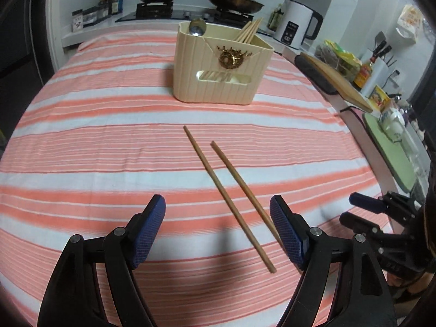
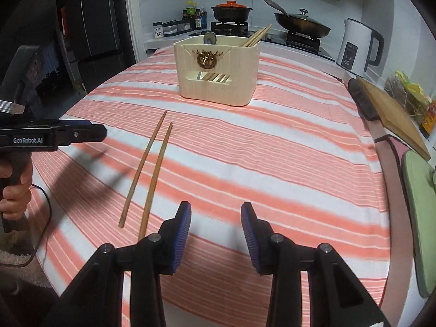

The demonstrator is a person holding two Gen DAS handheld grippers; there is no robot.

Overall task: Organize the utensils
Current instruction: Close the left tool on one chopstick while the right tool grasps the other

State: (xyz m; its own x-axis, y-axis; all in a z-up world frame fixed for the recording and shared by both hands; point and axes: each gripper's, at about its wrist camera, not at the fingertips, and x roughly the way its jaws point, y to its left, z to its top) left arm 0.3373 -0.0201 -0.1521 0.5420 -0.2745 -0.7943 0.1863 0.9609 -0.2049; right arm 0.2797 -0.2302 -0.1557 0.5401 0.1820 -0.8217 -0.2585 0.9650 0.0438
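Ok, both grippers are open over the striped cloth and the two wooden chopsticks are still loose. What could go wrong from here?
1. The two loose wooden chopsticks lie close together but apart; the open left gripper may catch only one or roll the other away.
2. The striped pink-and-white tablecloth could bunch under the fingertips.
3. The cream ribbed utensil holder already holds chopsticks and a metal spoon; inserting more might jam or tip it.

Bare striped cloth (image 2: 286,150) surrounds the chopsticks (image 1: 231,190); only the holder (image 1: 218,68) stands beyond.
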